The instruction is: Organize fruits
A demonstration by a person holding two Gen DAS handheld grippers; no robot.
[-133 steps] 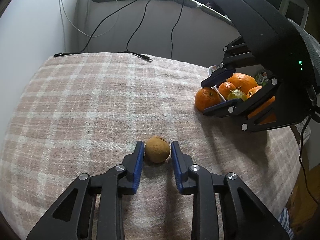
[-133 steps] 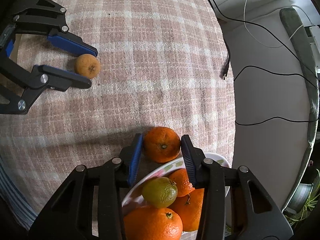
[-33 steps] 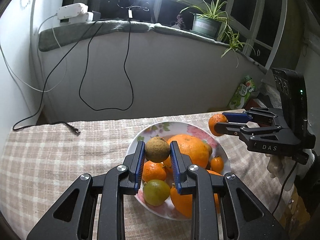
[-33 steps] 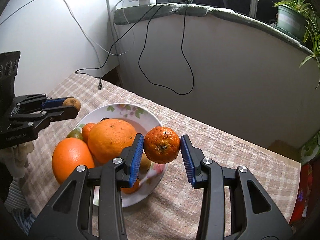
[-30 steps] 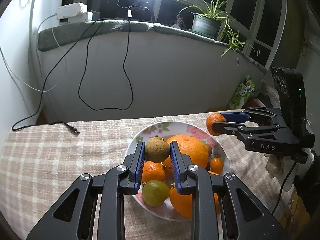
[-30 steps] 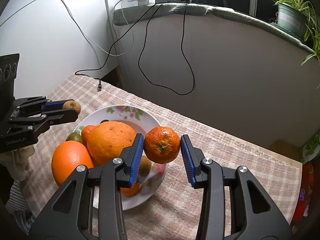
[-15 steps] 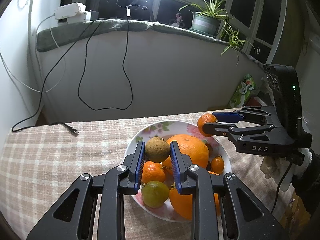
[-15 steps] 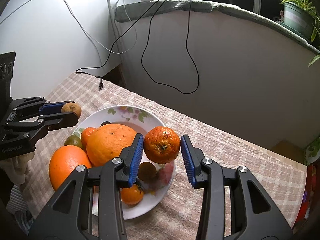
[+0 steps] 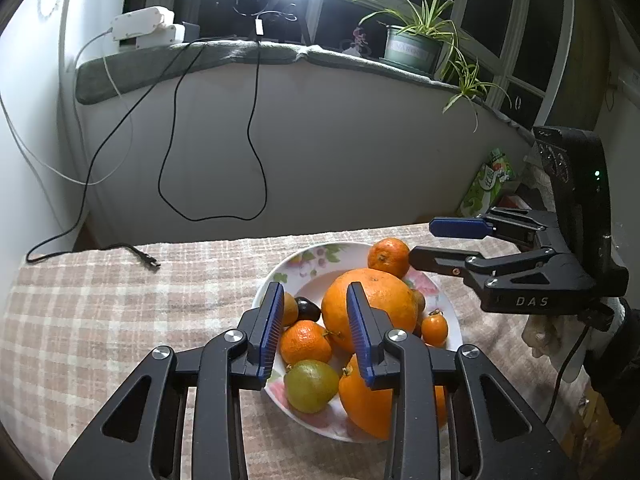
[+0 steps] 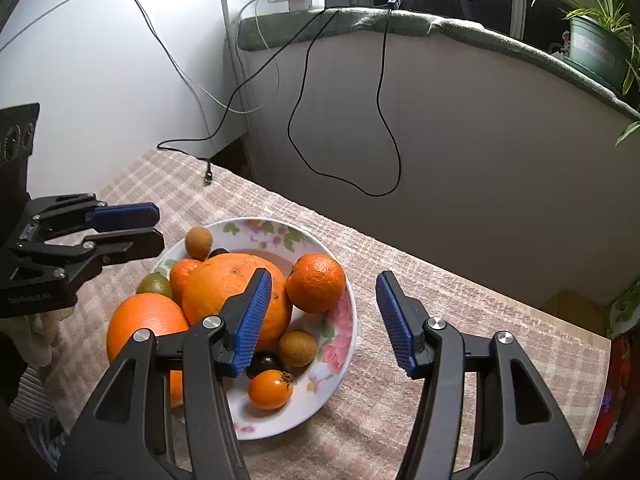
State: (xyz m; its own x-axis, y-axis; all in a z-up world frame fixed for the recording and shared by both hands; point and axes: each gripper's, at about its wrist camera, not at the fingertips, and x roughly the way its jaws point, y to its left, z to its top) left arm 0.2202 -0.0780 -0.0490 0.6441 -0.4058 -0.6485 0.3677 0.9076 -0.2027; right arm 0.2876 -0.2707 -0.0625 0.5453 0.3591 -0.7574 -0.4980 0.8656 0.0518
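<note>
Mandarin in flowered bowl, against the big orange, below and ahead of right gripper | jaws just opened, nothing between | brown fruit at far rim, released; left gripper just parted, empty | right view alone shows it whole; left view shows only a sliver.

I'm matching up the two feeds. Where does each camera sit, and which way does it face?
Left wrist: on the left gripper, looking down at the bowl; own open fingers and the right gripper show.
Right wrist: on the right gripper, angled down at the bowl; own open fingers and the left gripper show.
Shared: bowl, big orange, windowsill plant.
</note>
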